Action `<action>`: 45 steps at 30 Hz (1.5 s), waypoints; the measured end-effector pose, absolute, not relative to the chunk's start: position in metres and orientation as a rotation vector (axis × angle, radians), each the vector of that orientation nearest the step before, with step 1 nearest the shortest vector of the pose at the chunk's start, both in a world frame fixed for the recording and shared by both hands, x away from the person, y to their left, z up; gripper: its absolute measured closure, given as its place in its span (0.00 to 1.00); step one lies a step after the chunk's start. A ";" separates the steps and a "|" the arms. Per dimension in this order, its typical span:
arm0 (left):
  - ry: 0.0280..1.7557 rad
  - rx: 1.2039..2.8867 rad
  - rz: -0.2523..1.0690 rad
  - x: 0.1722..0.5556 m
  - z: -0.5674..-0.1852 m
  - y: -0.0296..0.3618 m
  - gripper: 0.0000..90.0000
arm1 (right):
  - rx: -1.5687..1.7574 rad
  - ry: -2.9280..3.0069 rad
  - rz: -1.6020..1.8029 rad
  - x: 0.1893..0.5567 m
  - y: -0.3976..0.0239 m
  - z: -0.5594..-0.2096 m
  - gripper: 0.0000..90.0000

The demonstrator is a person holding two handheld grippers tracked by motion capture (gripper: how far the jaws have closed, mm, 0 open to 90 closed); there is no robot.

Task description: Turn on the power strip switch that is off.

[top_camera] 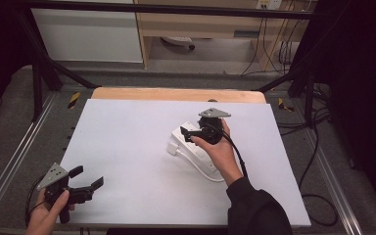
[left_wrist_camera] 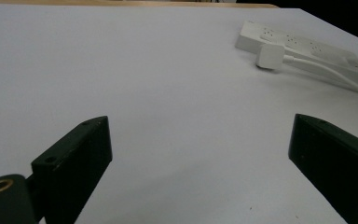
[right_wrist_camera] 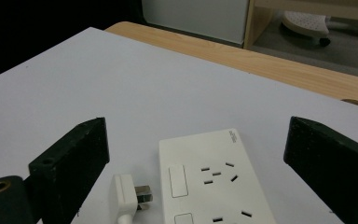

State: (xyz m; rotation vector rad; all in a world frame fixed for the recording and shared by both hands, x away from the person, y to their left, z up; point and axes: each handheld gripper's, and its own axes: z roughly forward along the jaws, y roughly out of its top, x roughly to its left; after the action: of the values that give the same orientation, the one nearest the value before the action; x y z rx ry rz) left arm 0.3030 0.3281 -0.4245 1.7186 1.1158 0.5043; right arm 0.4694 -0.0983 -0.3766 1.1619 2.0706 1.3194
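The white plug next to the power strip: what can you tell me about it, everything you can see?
The white plug is a small, smooth block that looks like plastic, with metal prongs sticking out of one side and a white cable running from it. It is unplugged and lies flat on the white table, just beside the end of the white power strip, prongs pointing towards the strip. Whether it touches the strip is unclear. Nothing grips it: the right gripper hovers over it with jaws wide apart.
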 end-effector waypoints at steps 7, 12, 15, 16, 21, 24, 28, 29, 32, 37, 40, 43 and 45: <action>1.117 1.720 0.504 0.303 -0.425 0.328 0.07 | 1.144 2.022 1.341 0.465 -0.102 -0.369 0.07; 1.115 1.722 0.507 0.303 -0.424 0.328 0.07 | 1.140 1.999 1.351 0.462 -0.107 -0.364 0.07; 1.118 1.721 0.505 0.303 -0.425 0.328 0.07 | 1.139 2.010 1.354 0.460 -0.111 -0.361 0.07; 1.120 1.721 0.505 0.303 -0.425 0.328 0.07 | 1.134 2.023 1.360 0.459 -0.112 -0.360 0.06; 1.118 1.726 0.507 0.303 -0.425 0.328 0.07 | 1.113 2.017 1.379 0.453 -0.124 -0.352 0.06; 1.118 1.728 0.509 0.303 -0.425 0.328 0.07 | 1.104 2.009 1.385 0.447 -0.134 -0.348 0.05; 1.119 1.729 0.510 0.303 -0.425 0.327 0.07 | 1.107 1.985 1.398 0.438 -0.150 -0.345 0.05; 1.119 1.730 0.509 0.303 -0.425 0.327 0.07 | 1.104 1.980 1.401 0.435 -0.154 -0.345 0.05; 1.120 1.731 0.508 0.303 -0.425 0.327 0.07 | 1.112 1.966 1.407 0.427 -0.167 -0.346 0.05; 1.121 1.731 0.509 0.302 -0.425 0.327 0.07 | 1.116 1.957 1.407 0.412 -0.190 -0.351 0.06; 1.122 1.731 0.509 0.303 -0.425 0.327 0.07 | 1.125 1.955 1.404 0.404 -0.201 -0.355 0.06; 1.123 1.732 0.510 0.303 -0.425 0.327 0.07 | 1.146 1.951 1.397 0.396 -0.214 -0.362 0.07; 1.122 1.732 0.510 0.302 -0.425 0.327 0.07 | 1.160 1.958 1.383 0.390 -0.222 -0.366 0.07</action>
State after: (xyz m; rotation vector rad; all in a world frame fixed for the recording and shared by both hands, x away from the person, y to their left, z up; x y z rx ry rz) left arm 0.3024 0.3271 -0.4250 1.7319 1.1224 0.5095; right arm 0.3899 -0.2220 -0.3663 1.1604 1.9576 1.3833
